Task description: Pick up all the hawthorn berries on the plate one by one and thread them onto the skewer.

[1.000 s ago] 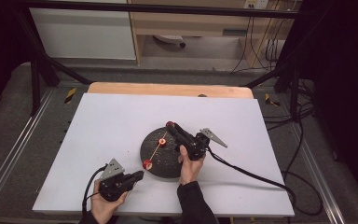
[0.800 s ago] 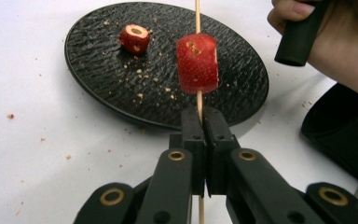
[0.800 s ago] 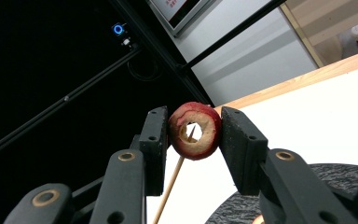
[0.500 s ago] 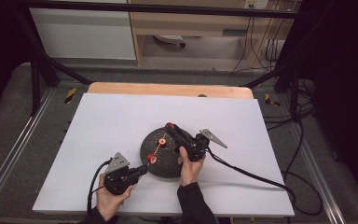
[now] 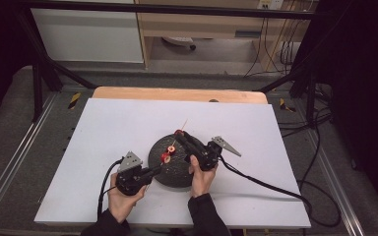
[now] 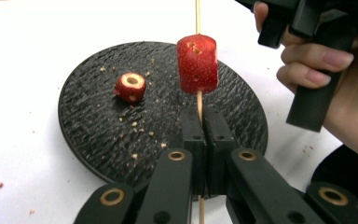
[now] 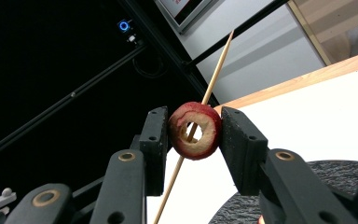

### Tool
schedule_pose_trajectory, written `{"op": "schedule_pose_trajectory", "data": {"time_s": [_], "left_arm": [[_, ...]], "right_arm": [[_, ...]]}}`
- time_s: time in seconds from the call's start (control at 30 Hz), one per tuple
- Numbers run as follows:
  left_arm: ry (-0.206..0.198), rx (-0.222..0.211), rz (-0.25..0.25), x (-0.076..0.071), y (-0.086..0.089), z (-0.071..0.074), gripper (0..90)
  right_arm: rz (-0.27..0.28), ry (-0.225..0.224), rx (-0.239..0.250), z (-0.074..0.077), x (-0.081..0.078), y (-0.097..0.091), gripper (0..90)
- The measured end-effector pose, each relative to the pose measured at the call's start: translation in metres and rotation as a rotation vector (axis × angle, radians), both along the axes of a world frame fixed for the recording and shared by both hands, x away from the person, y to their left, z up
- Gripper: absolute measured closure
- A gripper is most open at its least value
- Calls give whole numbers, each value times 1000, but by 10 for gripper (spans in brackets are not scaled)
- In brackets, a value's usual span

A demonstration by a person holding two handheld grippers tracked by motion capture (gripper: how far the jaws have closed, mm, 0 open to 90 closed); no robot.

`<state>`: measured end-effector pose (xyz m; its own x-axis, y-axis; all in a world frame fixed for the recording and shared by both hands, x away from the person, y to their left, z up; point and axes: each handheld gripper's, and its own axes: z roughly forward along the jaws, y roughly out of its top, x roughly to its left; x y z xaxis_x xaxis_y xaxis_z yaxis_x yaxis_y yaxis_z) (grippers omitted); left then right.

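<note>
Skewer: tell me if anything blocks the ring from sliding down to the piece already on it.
Nothing visible. The skewer already runs through the ring in the right gripper; bare stick shows above the threaded piece.

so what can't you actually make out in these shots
- Lower end of the skewer: left gripper view, hidden between the left tool jaws and cut off by the bottom edge.
- Fruit piece far side: right gripper view, covered by the right tool.
- Crumbs on the black plate: high view, too small.
</note>
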<state>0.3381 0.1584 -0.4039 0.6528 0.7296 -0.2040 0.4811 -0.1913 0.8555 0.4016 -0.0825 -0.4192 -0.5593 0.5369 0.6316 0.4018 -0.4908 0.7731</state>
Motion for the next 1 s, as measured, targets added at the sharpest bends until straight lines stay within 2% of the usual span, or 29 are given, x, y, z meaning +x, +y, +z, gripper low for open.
{"op": "schedule_pose_trajectory", "data": {"time_s": [0.53,1.0], "left_arm": [[-17,6,-5,20,-12,7,881],[-27,9,-13,26,-13,5,881]], "right_arm": [[19,8,-17,-4,-3,2,634],[28,20,-34,-7,-4,4,632]]}}
